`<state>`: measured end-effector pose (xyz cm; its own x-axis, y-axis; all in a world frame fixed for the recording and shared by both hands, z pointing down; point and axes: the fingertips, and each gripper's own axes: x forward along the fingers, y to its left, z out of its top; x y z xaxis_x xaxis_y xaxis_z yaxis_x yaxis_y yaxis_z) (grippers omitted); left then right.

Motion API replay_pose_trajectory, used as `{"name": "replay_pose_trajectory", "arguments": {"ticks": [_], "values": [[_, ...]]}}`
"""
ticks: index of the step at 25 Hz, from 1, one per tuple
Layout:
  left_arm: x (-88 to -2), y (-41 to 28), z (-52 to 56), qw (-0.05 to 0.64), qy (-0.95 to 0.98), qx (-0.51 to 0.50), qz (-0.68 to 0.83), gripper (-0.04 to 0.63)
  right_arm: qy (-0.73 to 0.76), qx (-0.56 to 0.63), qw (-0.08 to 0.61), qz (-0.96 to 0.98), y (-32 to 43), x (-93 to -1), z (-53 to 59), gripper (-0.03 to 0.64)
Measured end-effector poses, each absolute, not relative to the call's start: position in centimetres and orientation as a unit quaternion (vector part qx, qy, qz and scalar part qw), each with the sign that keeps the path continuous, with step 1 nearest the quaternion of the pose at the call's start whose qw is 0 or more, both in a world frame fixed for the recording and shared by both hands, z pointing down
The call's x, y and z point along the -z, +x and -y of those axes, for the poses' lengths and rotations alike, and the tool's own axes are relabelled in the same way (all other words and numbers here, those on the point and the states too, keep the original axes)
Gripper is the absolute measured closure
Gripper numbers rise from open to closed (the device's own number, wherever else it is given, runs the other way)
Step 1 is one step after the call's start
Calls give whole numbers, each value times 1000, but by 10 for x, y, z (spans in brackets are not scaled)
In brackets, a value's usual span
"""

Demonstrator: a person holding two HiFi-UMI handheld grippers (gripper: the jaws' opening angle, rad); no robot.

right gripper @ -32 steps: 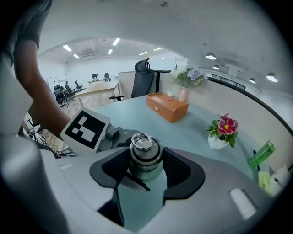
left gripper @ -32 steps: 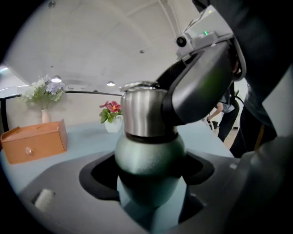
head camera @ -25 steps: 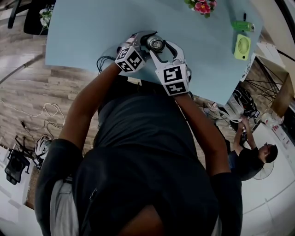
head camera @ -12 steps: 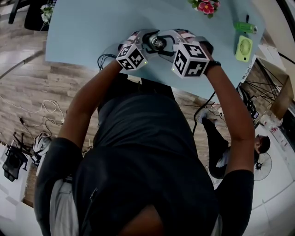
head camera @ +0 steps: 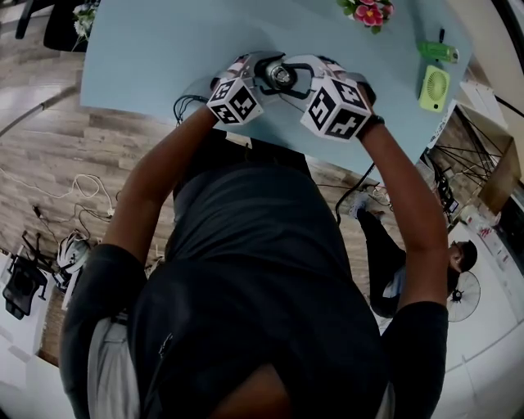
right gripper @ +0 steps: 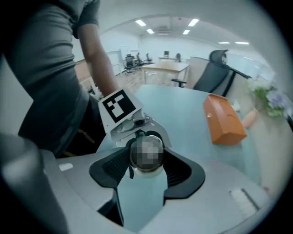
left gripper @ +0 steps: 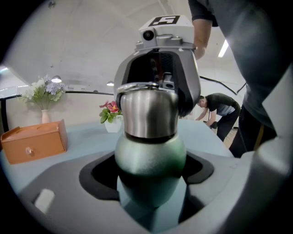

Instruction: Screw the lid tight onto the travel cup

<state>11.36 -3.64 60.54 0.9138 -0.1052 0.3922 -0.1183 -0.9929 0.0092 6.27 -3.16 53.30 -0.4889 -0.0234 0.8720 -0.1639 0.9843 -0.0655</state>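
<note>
The travel cup (left gripper: 150,160) has a matte green body and a steel lid (left gripper: 149,113). It stands near the front edge of the light blue table (head camera: 147,57). My left gripper (left gripper: 149,176) is shut on the green body, with its black pads on either side. My right gripper (right gripper: 145,167) comes down from above and is shut on the lid (right gripper: 146,155), which sits between its ribbed pads. In the head view the lid (head camera: 279,76) shows between the left gripper (head camera: 258,72) and the right gripper (head camera: 296,75), whose marker cubes face up.
An orange wooden box (right gripper: 223,119) and a vase of pale flowers (left gripper: 44,98) stand farther back on the table. Pink flowers (head camera: 366,11), a green hand fan (head camera: 433,87) and a small green item (head camera: 436,51) are at the far right. A person (left gripper: 219,109) bends over beyond the table edge.
My right gripper has swung round the lid, its cube moving from below the cup to its right side. The left gripper and cup stayed put. The person in the background shifted.
</note>
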Motion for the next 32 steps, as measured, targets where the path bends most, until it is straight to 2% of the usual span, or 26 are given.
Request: {"name": "replay_pose_trajectory", "arguments": {"ticks": [6,9,25,32], "values": [[-605,114,36,15,978,-201,60,166,401,-222,361,812,70,-524,47,383],[-605,114,37,15,977,-201,63,166,474,-248,324,781,73,-523,49,383],[-606,115,36,18,978,-200,63,166,476,-247,325,779,73,-524,48,382],[-608,113,37,19,978,-200,62,166,324,-202,390,838,72,-519,38,371]]}}
